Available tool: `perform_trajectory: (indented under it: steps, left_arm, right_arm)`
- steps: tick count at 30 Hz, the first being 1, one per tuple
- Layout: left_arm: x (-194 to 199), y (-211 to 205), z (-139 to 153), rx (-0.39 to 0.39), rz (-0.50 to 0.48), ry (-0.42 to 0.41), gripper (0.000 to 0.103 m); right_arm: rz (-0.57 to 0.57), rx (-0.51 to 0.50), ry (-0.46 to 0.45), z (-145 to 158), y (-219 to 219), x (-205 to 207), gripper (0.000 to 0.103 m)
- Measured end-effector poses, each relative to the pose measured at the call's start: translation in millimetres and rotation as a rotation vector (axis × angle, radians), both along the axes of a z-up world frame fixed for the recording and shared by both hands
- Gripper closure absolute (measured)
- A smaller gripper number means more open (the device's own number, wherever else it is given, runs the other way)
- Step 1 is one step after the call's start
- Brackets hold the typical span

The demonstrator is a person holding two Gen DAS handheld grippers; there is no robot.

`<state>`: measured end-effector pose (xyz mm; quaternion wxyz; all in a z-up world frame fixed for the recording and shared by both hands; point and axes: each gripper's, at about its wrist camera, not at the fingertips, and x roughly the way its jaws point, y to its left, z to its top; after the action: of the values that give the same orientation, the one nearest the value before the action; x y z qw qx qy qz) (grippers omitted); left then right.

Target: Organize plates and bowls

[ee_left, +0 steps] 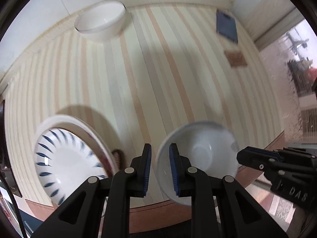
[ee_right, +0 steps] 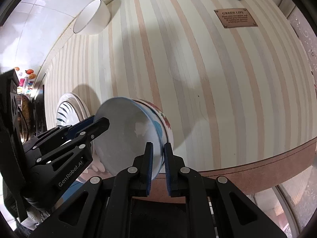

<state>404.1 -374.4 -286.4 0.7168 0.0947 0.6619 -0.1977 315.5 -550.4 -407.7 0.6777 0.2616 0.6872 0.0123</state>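
A bowl [ee_left: 202,150], white inside with a red and blue flower pattern outside [ee_right: 126,130], is held tilted over the table's front edge. My left gripper [ee_left: 160,158] is shut on its near rim, one pad inside and one outside. On the opposite rim my right gripper [ee_right: 158,152] is likewise shut. Each gripper also shows in the other's view: the right gripper [ee_left: 240,155] at the bowl's right side, the left gripper [ee_right: 99,123] at its left. A stack of plates [ee_left: 65,158], the top one white with blue strokes [ee_right: 67,109], lies to the left.
A striped cloth covers the table [ee_left: 158,69]. A plain white bowl [ee_left: 103,19] stands at the back left near the wall [ee_right: 91,17]. A dark phone [ee_left: 226,25] and a brown label patch [ee_right: 235,17] lie at the back right. Brown table edge runs along the front.
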Motion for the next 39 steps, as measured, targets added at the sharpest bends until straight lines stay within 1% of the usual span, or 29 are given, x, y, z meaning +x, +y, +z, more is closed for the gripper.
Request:
perform_trajectory:
  steps: [3, 4, 5, 6, 7, 8, 10, 13, 14, 17, 20, 21, 25, 28, 31, 33, 34, 35, 36, 39]
  left_arm:
    - [20.5, 18.0, 29.4, -0.053, 0.059, -0.056, 0.086]
    - [28.4, 23.9, 35.6, -0.066, 0.085, -0.065, 0.083]
    - [42.7, 33.2, 43.0, -0.085, 0.128, -0.071, 0.080]
    - [52.5, 38.5, 46.5, -0.099, 0.156, -0.074, 0.079]
    - [64.6, 44.9, 49.3, -0.110, 0.189, -0.077, 0.077]
    - [81.0, 52.9, 50.3, -0.117, 0.229, -0.077, 0.077]
    - [104.6, 61.8, 48.1, -0.120, 0.283, -0.079, 0.076]
    - [146.2, 74.2, 35.7, -0.114, 0.355, -0.056, 0.072]
    - [158.9, 78.2, 30.9, -0.111, 0.377, -0.055, 0.070]
    - [187.4, 83.9, 17.0, -0.097, 0.421, -0.055, 0.070]
    - [215.9, 92.6, -2.1, -0.087, 0.452, -0.044, 0.070]
    - [222.1, 91.9, -6.4, -0.087, 0.457, -0.038, 0.070]
    - [243.7, 88.1, -34.1, -0.089, 0.465, 0.014, 0.070]
    - [253.1, 83.2, -54.1, -0.101, 0.461, 0.057, 0.070]
    - [256.6, 78.3, -65.8, -0.116, 0.455, 0.074, 0.070]
    - [259.2, 75.3, -70.9, -0.126, 0.447, 0.077, 0.070]
    - [260.3, 73.6, -72.5, -0.128, 0.445, 0.075, 0.071]
    - [260.8, 71.6, -72.9, -0.128, 0.441, 0.069, 0.079]
    - [262.7, 70.1, -73.1, -0.129, 0.438, 0.067, 0.081]
    - [260.6, 67.0, -71.5, -0.106, 0.427, 0.046, 0.082]
  right_arm:
    - [0.007, 0.003, -0.031, 18.4, -6.1, 3.1, 0.090]
    - [0.007, 0.006, -0.046, 26.0, -8.2, 6.5, 0.086]
    - [0.007, 0.010, -0.062, 33.7, -10.2, 10.6, 0.070]
    - [0.009, 0.018, -0.083, 42.4, -12.2, 17.4, 0.057]
    - [0.012, 0.027, -0.108, 50.5, -14.1, 26.5, 0.031]
    - [0.010, 0.036, -0.135, 57.7, -16.0, 36.2, 0.025]
    - [0.008, 0.046, -0.169, 66.1, -18.7, 57.1, 0.025]
    - [0.001, 0.072, -0.197, 68.8, -21.8, 99.1, 0.025]
    - [-0.004, 0.082, -0.207, 68.3, -20.6, 113.2, 0.025]
    - [0.006, 0.091, -0.225, 63.4, -15.8, 159.0, 0.025]
    - [0.027, 0.091, -0.221, 52.3, -3.2, 201.2, 0.025]
    - [0.040, 0.080, -0.219, 47.1, 1.1, 217.9, 0.025]
    - [0.069, 0.060, -0.189, 25.1, 10.8, 261.2, 0.025]
    - [0.076, 0.056, -0.166, 9.0, 14.0, 284.0, 0.025]
    - [0.074, 0.060, -0.152, -5.5, 17.9, 301.7, 0.025]
    - [0.069, 0.074, -0.145, -14.7, 19.9, 311.8, 0.028]
    - [0.071, 0.081, -0.143, -19.6, 22.2, 316.5, 0.032]
    - [0.073, 0.083, -0.137, -24.1, 23.9, 320.3, 0.038]
    - [0.074, 0.087, -0.129, -29.0, 25.8, 323.7, 0.041]
    - [0.081, 0.096, -0.127, -37.6, 33.7, 328.7, 0.067]
